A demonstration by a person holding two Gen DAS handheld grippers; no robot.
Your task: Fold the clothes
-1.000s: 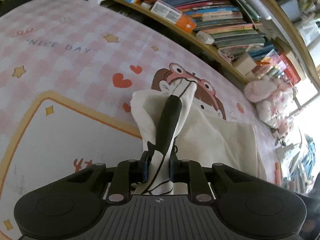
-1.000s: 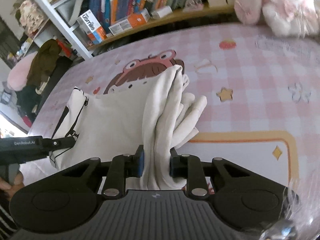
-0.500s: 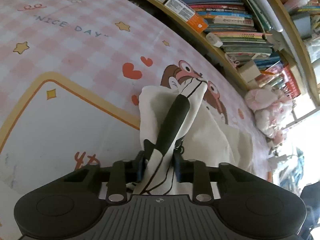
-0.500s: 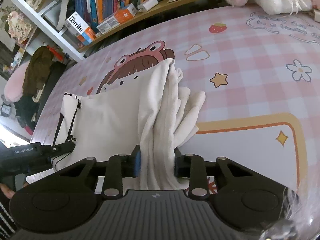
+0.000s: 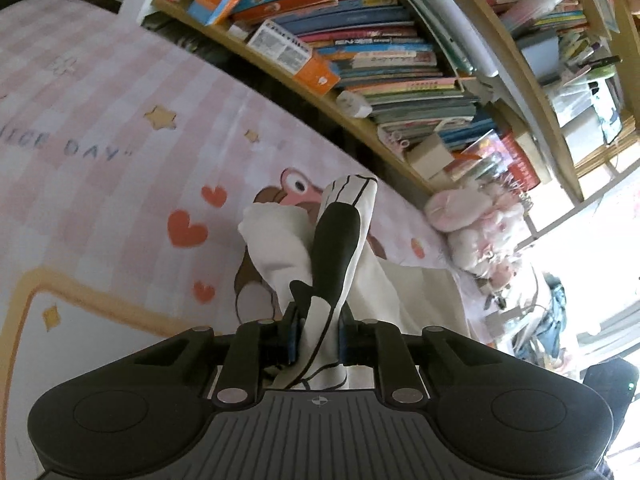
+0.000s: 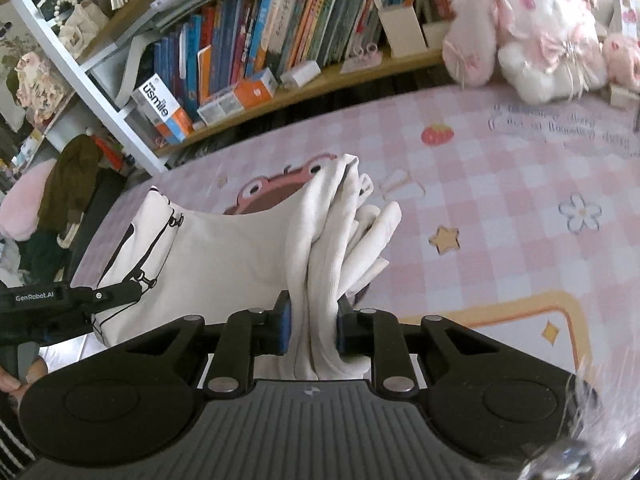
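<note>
The pink checked bed cover [image 5: 100, 128] reads "DAY". On the far shelf stands a "usmile" box [image 6: 162, 110]. The cream garment [image 6: 240, 248] hangs stretched left to right above the cover, bunched ends pinched by the left claw [image 5: 316, 338] and the closing right claw [image 6: 310, 326]. The left claw's arm reads "GenRobot.AI".

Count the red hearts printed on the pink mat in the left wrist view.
3. Big heart left of the white garment, a smaller one above it, another below. The garment may hide more.
</note>
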